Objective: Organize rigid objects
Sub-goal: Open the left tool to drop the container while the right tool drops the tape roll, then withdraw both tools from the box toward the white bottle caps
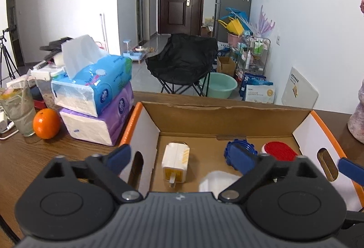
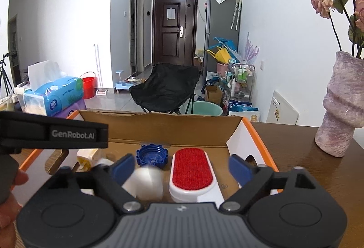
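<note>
While both sets of jaws, left gripper and right gripper, stand wide open holding nothing, lift them straight up from the cardboard box, where the red brush, blue cap, yellow-white plug and a blurry white thing, maybe a bottle, lie.

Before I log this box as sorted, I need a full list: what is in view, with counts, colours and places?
Cardboard box: 1, brown with orange rim, on the table.
Charger plug: 1, white and yellow, box floor, left.
Ridged cap: 1, blue, box floor, middle.
Lint brush: 1, red pad on white body, box floor, right.
White object: 1, blurred, near side of box.
Tissue packs: 2, blue stacked on purple, left of box.
Orange: 1, beside the tissue packs.
Glass: 1, clear, left of the orange.
Vase: 1, mauve, holding flowers, right of box.
Left gripper: open, over the box.
Right gripper: open, over the box.
</note>
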